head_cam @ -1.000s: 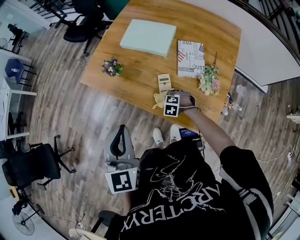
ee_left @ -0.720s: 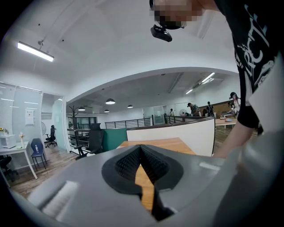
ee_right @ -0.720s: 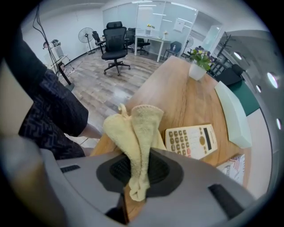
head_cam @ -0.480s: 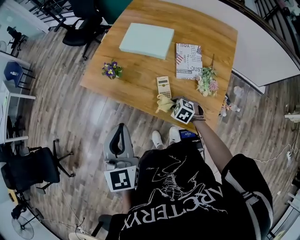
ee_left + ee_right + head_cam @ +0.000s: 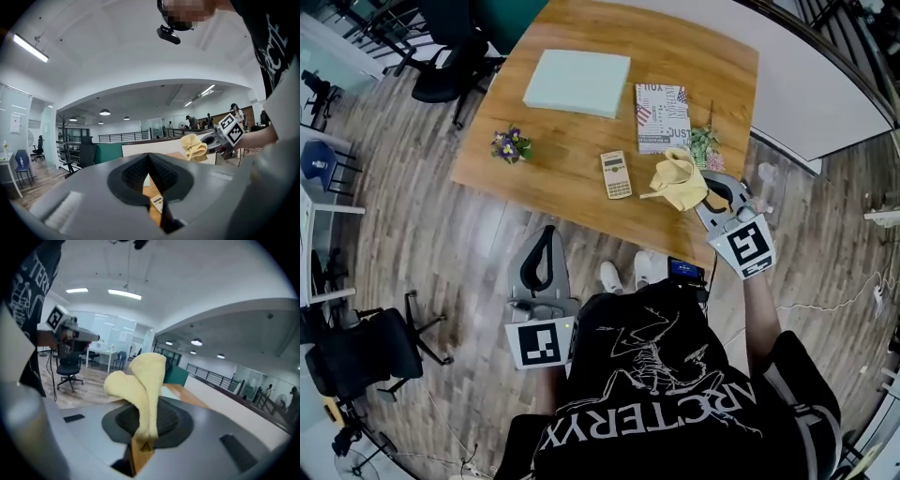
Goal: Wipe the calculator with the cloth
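Note:
The calculator (image 5: 616, 174) lies flat near the front edge of the wooden table (image 5: 562, 187); a sliver of it shows through the left gripper view (image 5: 156, 201). My right gripper (image 5: 703, 192) is off the table's front right corner, shut on the yellow cloth (image 5: 678, 180), which hangs bunched just right of the calculator and apart from it. In the right gripper view the cloth (image 5: 140, 380) stands up from the pinched jaws (image 5: 146, 430). My left gripper (image 5: 543, 255) is held low over the floor in front of the table, shut and holding nothing (image 5: 149, 161).
On the table are a pale green flat box (image 5: 577, 82), a printed book (image 5: 662, 117), a small purple flower pot (image 5: 508, 145) and a flower bunch (image 5: 705, 145). Office chairs (image 5: 356, 342) (image 5: 450, 66) stand on the wood floor at left.
My right gripper has lifted the cloth from the table's front edge and swung it right, past the calculator toward the corner. The left gripper has stayed put.

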